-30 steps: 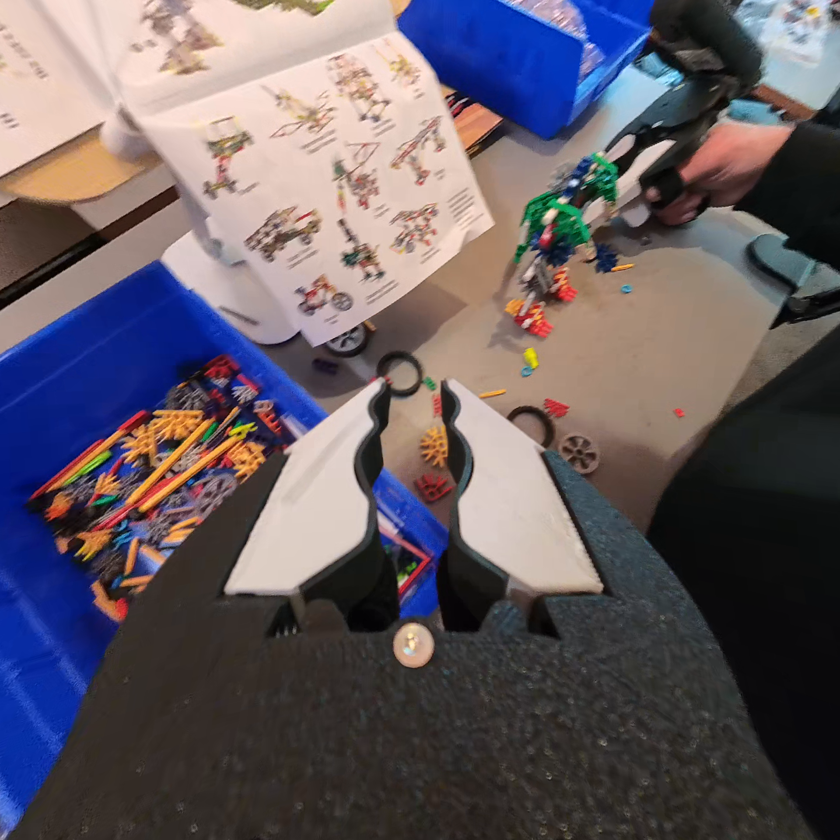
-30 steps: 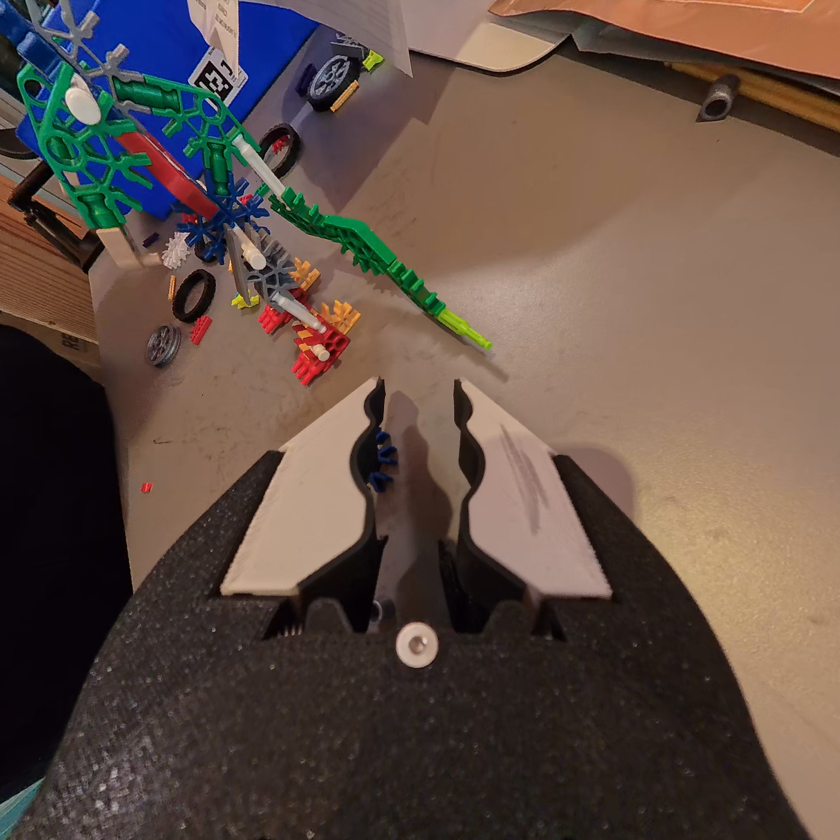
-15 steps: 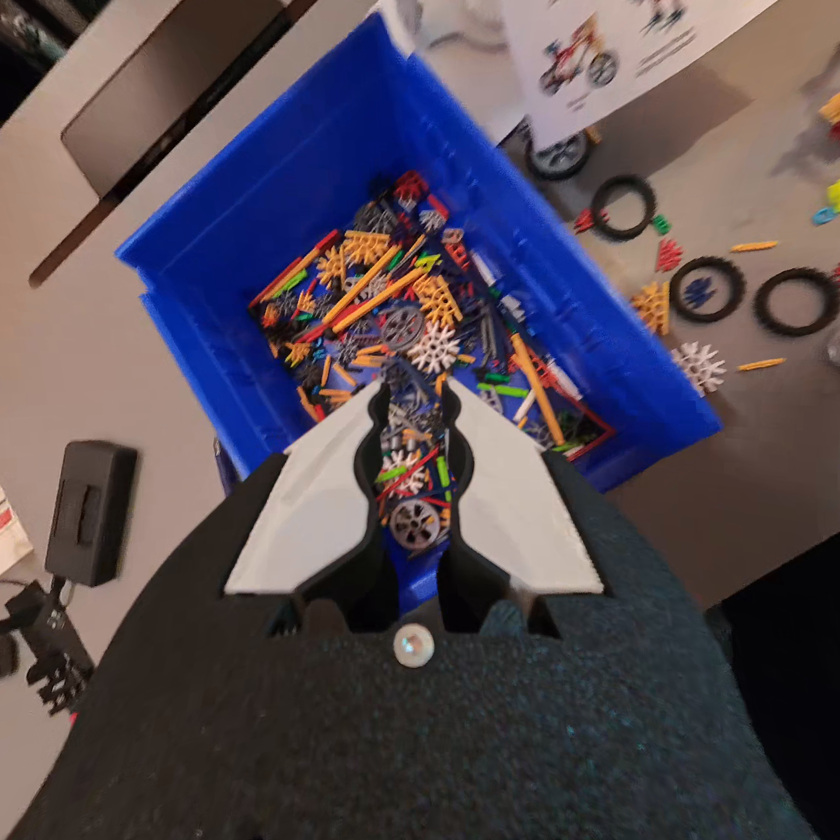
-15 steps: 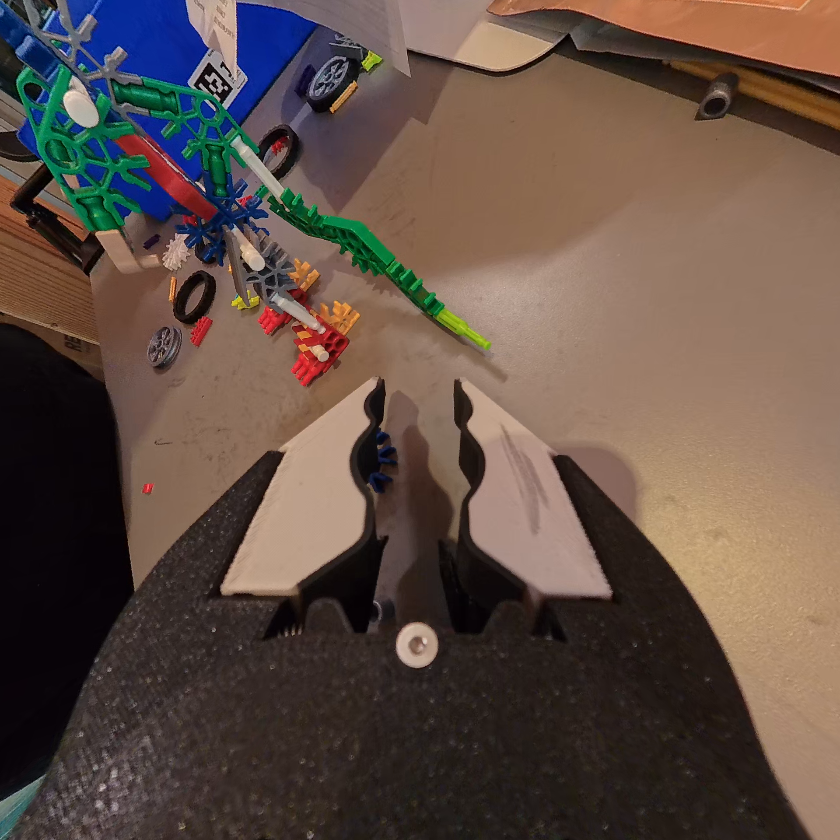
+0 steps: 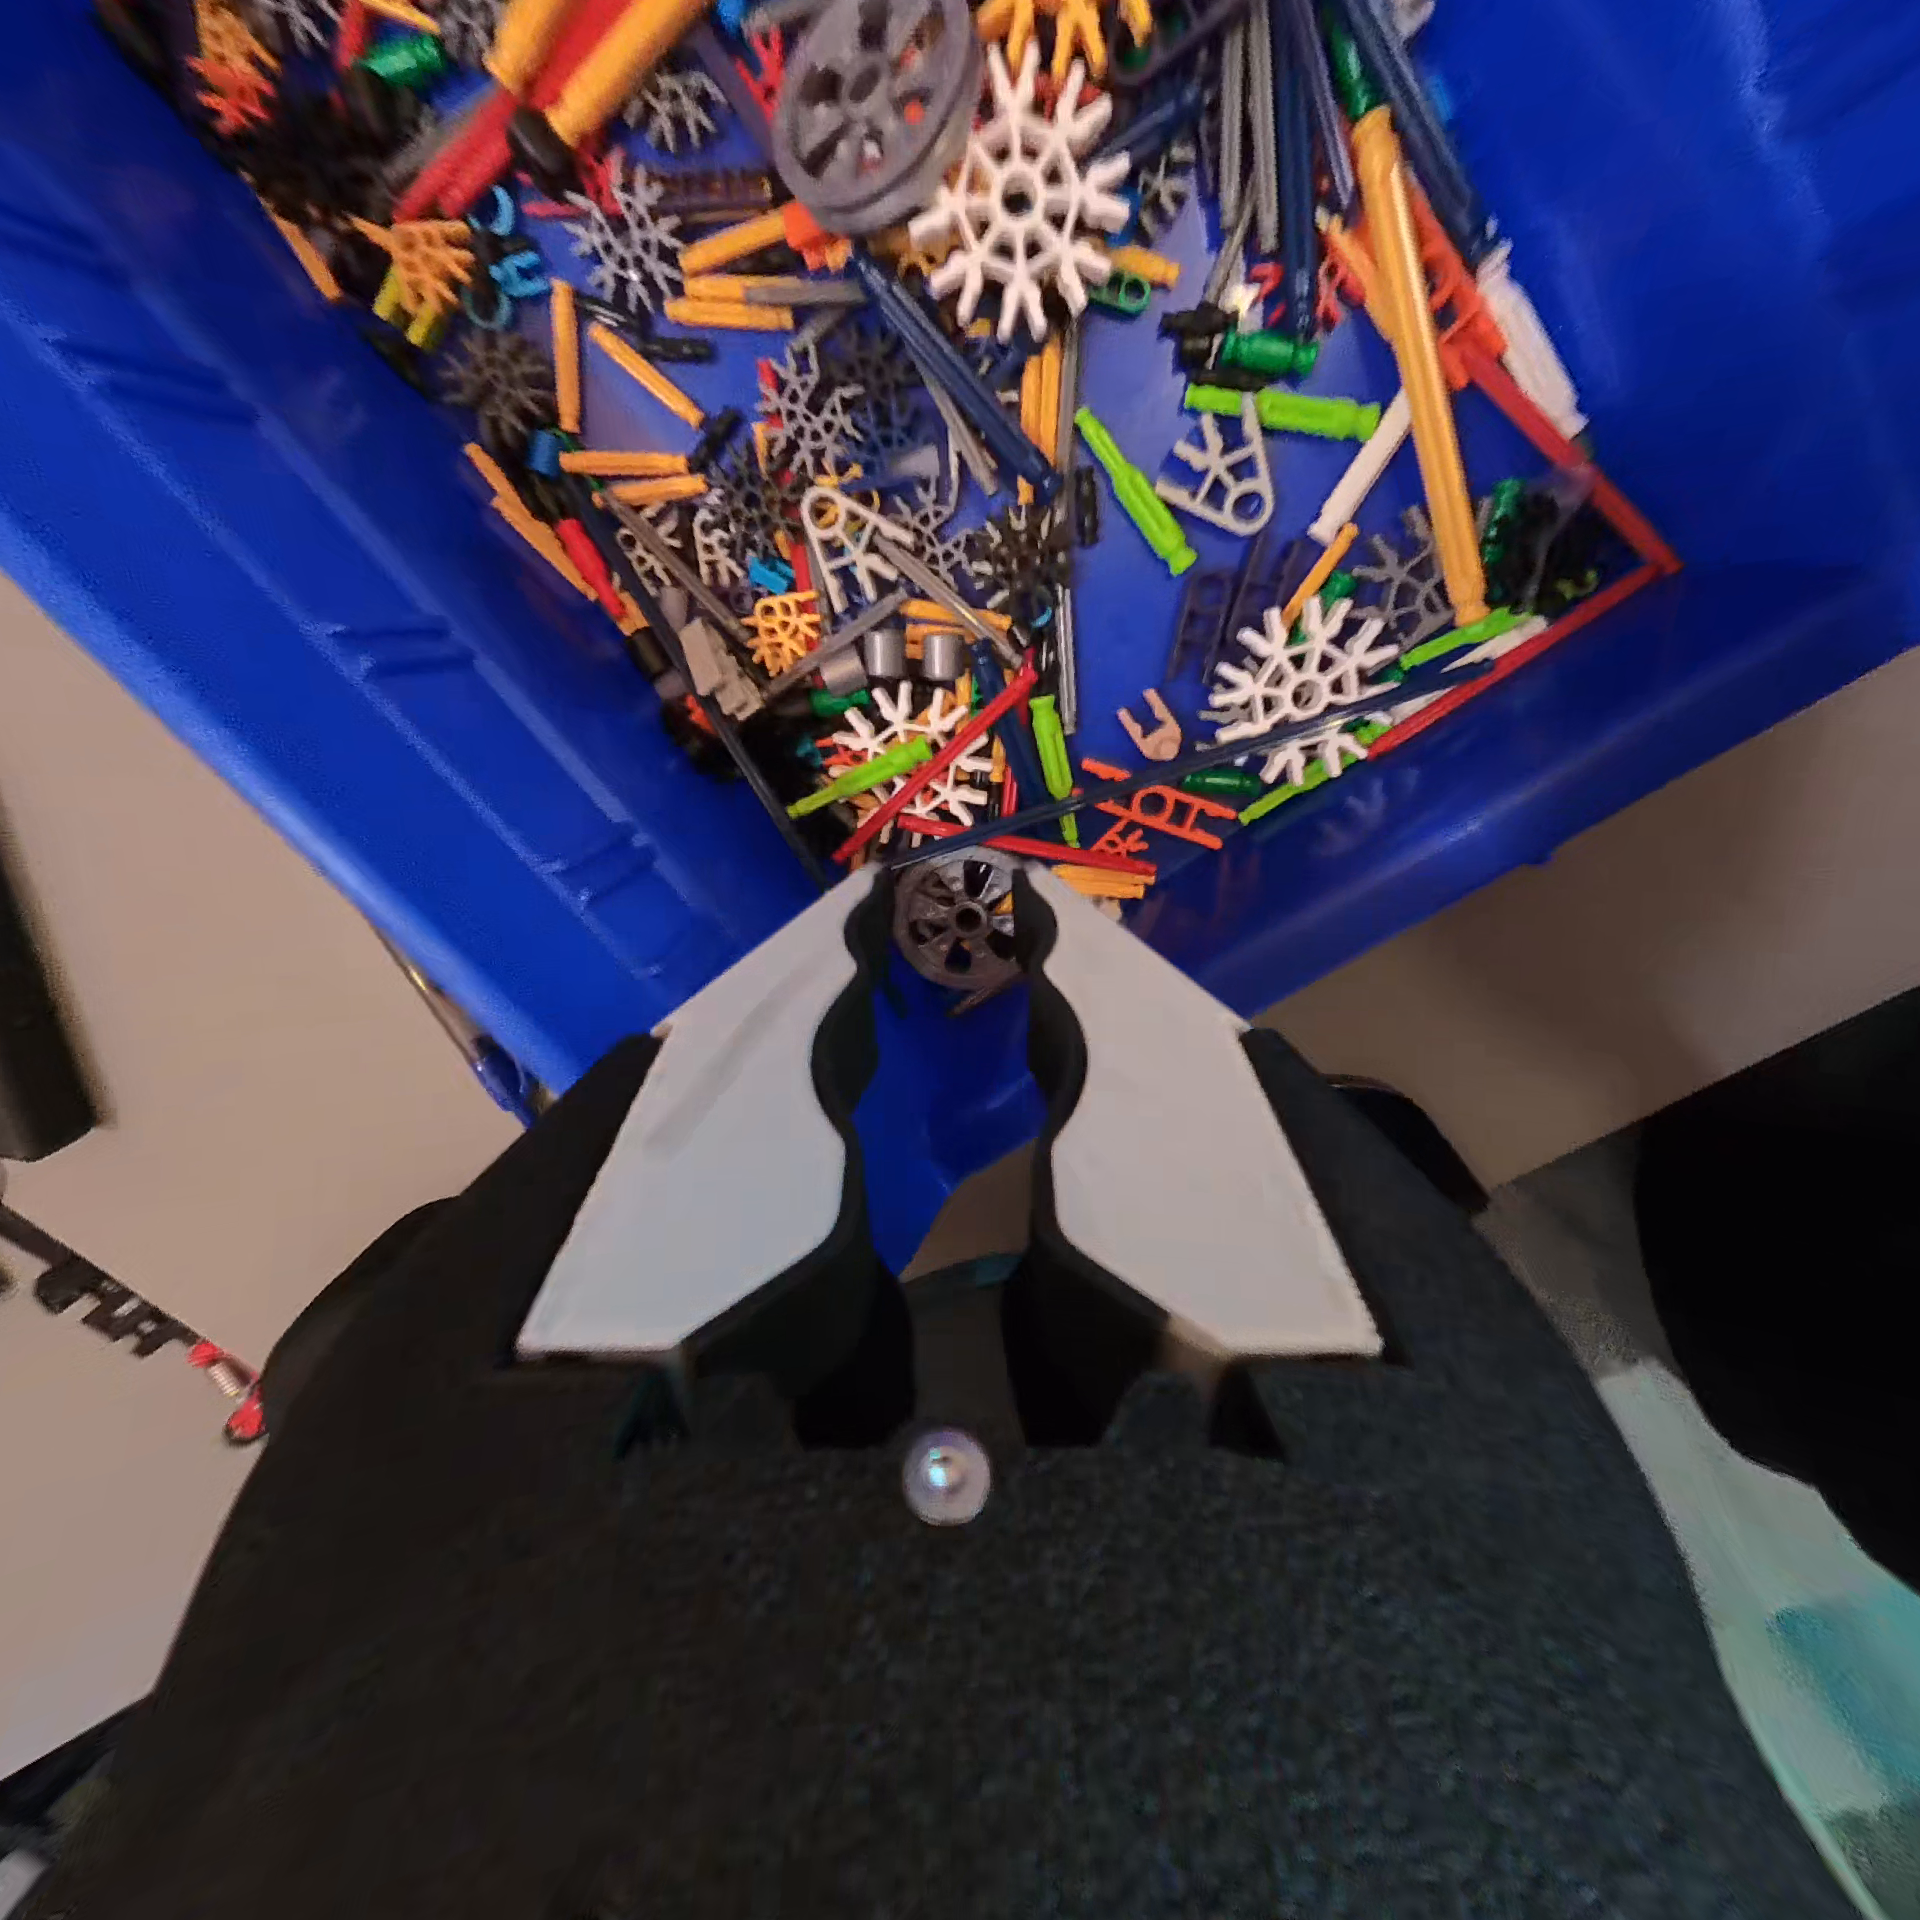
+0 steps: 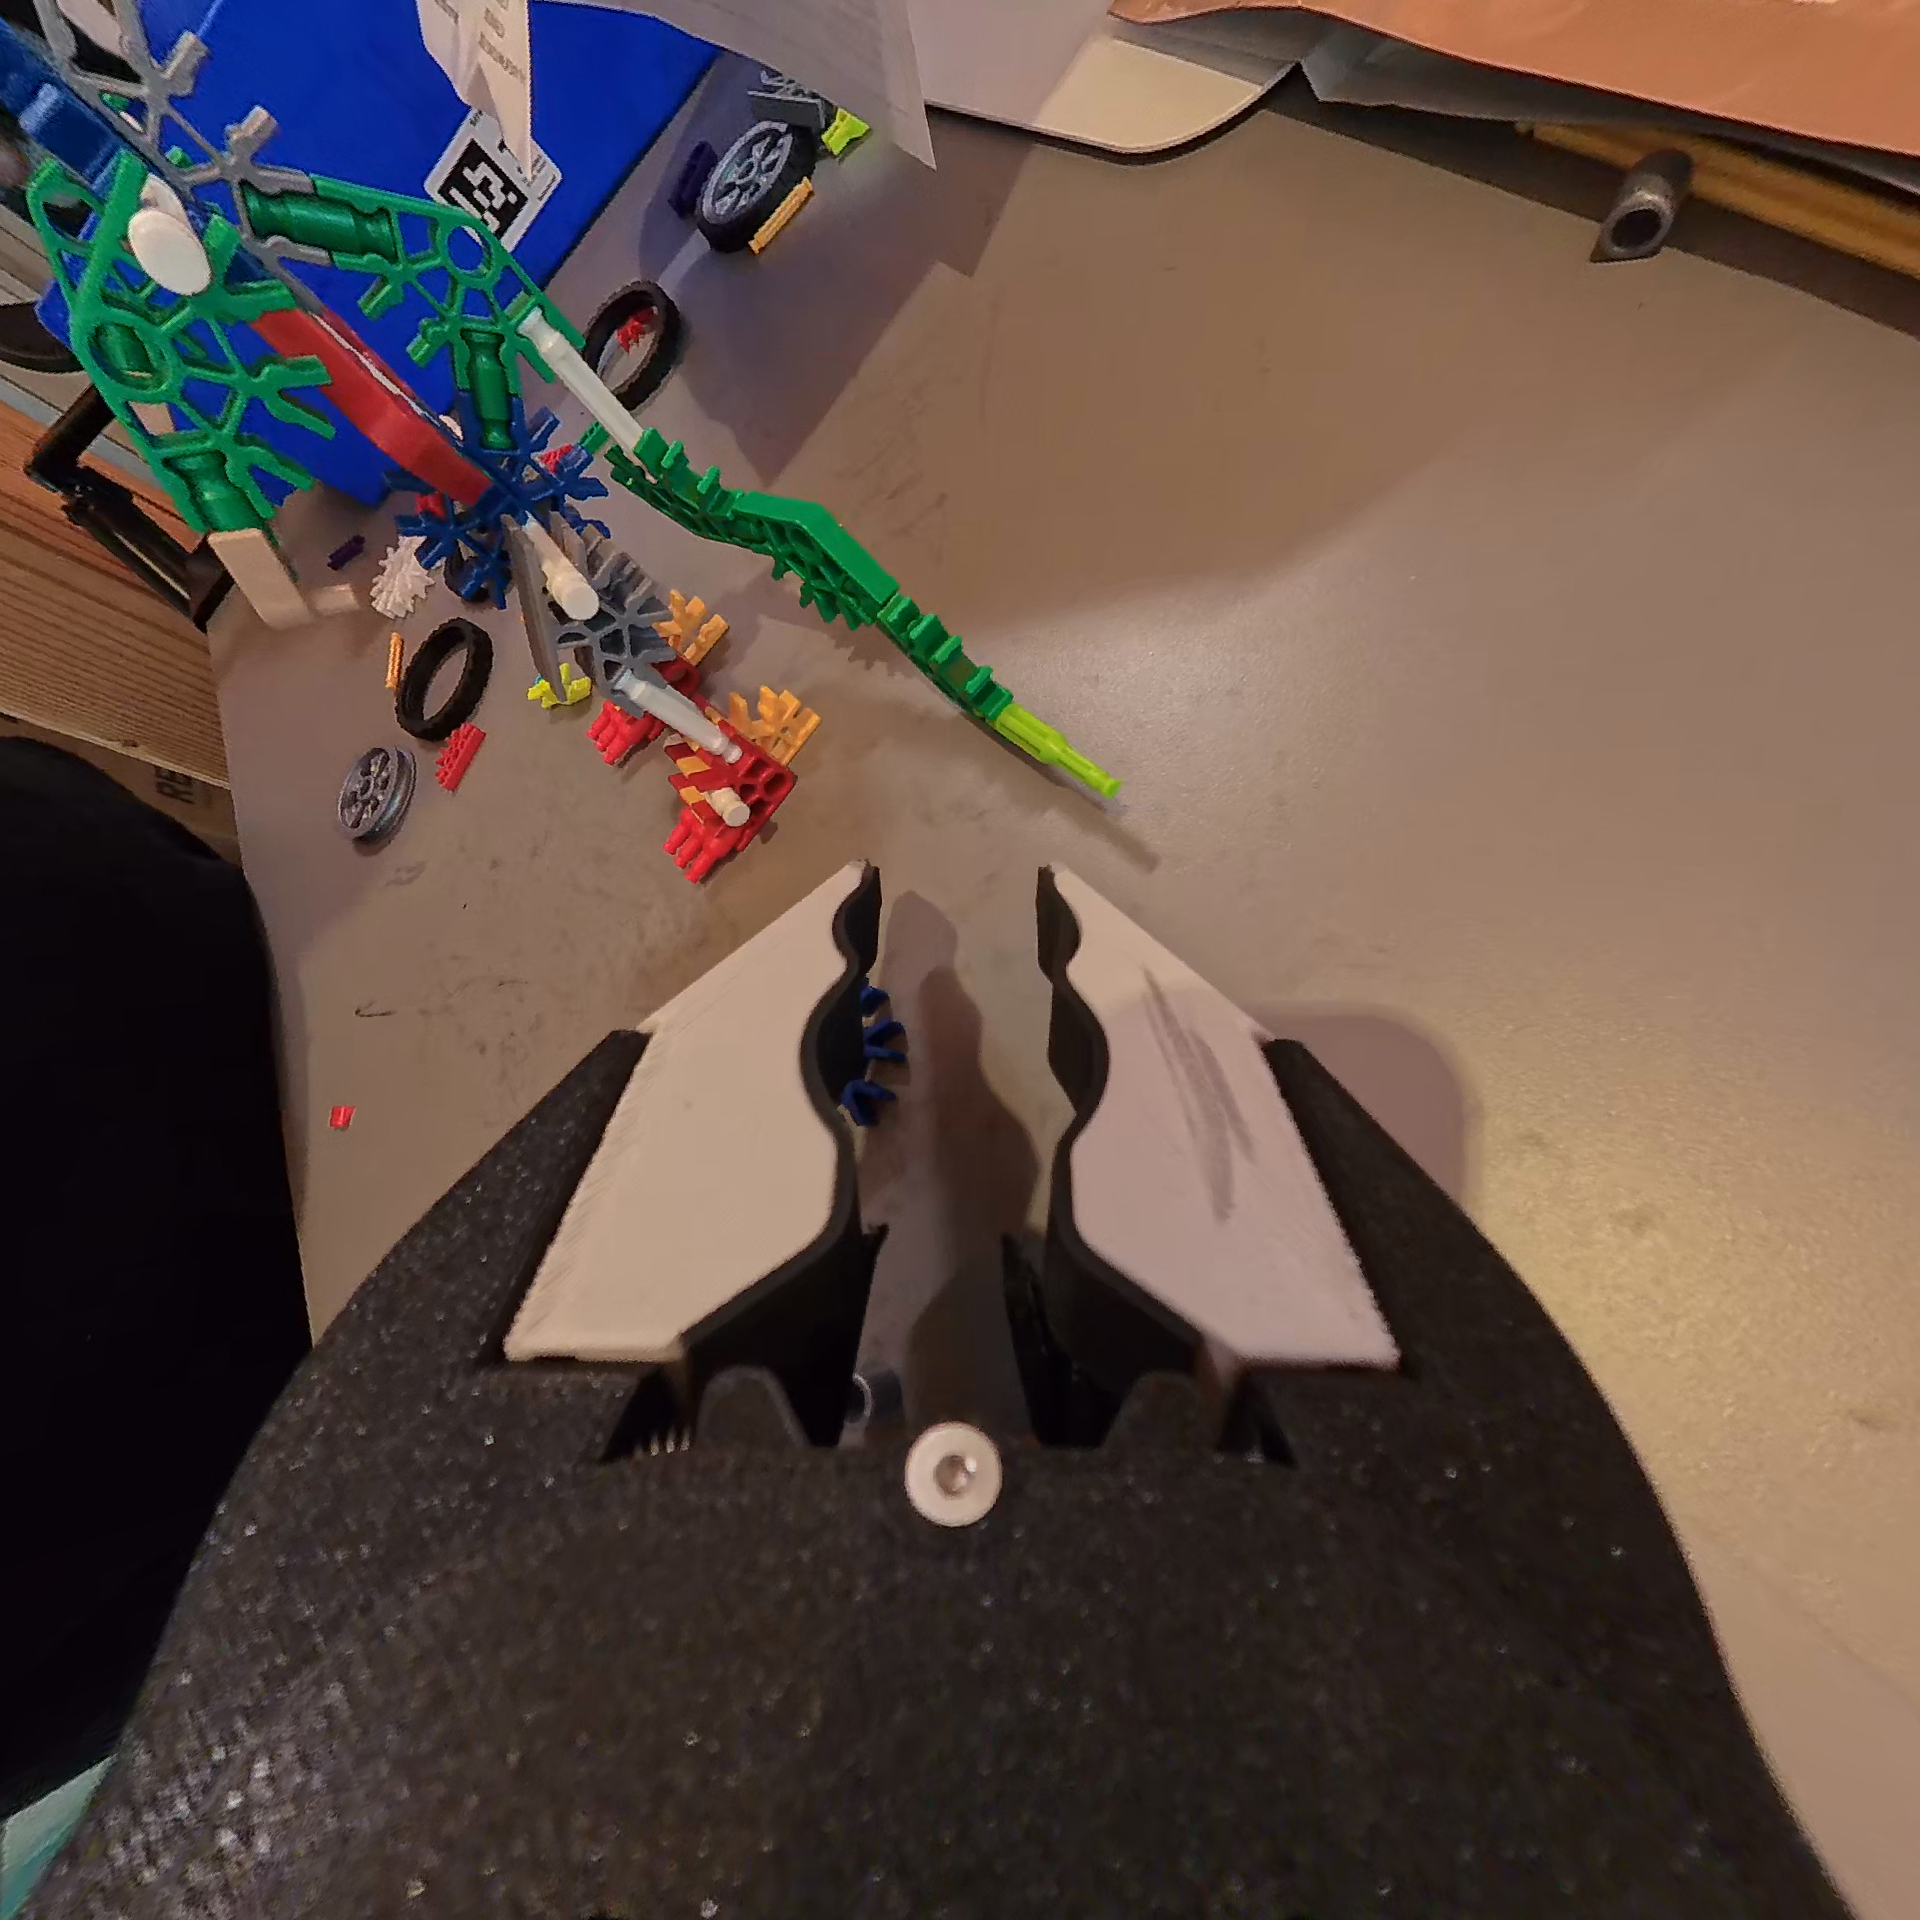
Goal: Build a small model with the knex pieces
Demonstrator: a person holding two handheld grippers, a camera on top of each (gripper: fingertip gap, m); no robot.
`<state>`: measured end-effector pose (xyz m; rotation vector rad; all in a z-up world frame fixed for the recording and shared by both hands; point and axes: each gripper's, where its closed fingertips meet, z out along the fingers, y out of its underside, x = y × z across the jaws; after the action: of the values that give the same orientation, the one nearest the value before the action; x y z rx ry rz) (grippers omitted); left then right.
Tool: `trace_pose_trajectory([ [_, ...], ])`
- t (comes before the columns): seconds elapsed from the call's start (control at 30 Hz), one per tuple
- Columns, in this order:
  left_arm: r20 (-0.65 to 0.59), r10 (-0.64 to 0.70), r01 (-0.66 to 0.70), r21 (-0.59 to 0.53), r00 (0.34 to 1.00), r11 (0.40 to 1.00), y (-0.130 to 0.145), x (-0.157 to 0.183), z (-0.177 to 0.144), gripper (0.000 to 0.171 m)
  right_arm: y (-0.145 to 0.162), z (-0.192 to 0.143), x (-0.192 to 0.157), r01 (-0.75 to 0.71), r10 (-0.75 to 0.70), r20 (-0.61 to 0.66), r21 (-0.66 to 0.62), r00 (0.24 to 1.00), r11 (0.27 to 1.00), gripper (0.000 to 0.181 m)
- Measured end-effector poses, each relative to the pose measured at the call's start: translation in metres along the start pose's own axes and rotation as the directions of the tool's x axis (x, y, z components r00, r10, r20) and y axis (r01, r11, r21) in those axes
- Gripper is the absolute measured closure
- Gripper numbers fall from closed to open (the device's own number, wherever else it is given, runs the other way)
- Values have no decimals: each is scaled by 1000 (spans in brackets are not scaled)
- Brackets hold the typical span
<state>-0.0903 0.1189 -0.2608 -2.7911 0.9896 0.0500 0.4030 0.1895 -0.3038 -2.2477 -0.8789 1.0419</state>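
Note:
My left gripper is open and reaches down into a blue bin full of loose construction-toy rods, snowflake connectors and wheels. A small grey wheel hub lies between its fingertips; I cannot tell whether they touch it. My right gripper is open above the grey table. A small blue connector shows against its left finger's inner pad. A built model of green panels, with a blue snowflake, a green tail and red feet, stands ahead and to the left.
Loose parts lie by the model: a black tyre, a grey hub and a tyred wheel. A blue bin with a tag and papers are behind. A metal tube lies far right. A black device sits left of the bin. Across from one pair of fingers to the other is roughly 50 centimeters.
My left gripper swung from the table to over the blue bin and dropped close to the parts, with the grey hub now between its tips. The right gripper stayed still.

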Motion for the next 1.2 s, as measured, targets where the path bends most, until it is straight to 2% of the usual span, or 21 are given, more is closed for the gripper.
trace_pose_trajectory([
  [0.27, 34, 63, -55, -183, 997, 982, 14, -3, 28, 144, 0, 0, 1, 1, -1, -6, 1, 1000, 1000, 152],
  [0.4, -21, 33, -36, -199, 999, 979, 13, 9, 33, 145, 0, 0, 1, 0, 0, -8, 1, 1000, 1000, 152],
  [0.6, -2, 48, -47, -231, 999, 972, 11, 13, 39, 144, 0, 0, 1, -4, 4, -6, 0, 1000, 1000, 153],
  [0.7, 7, 44, -41, -214, 999, 976, 7, 12, 39, 147, 0, 0, 1, -5, 5, -6, 0, 1000, 1000, 153],
  [0.77, 8, 43, -40, -189, 999, 981, 3, 13, 39, 159, 0, 0, 1, -5, 5, -5, 0, 1000, 1000, 153],
  [0.87, 5, 52, -51, -172, 999, 984, -1, 16, 40, 165, 0, 0, 1, -7, 7, -4, 0, 1000, 1000, 153],
  [0.97, -109, 34, -45, -94, 993, 995, -15, 33, 36, 170, 0, 0, 1, -6, 6, -4, 0, 1000, 1000, 153],
  [1.1, -76, 43, -41, 31, 996, 999, -49, 16, 20, 160, 0, 0, 1, -5, 5, -5, 0, 1000, 1000, 153],
  [1.2, 66, 78, -86, 137, 995, 987, -89, -17, 10, 157, 0, 0, 1, -2, 2, -7, 0, 1000, 1000, 153],
])
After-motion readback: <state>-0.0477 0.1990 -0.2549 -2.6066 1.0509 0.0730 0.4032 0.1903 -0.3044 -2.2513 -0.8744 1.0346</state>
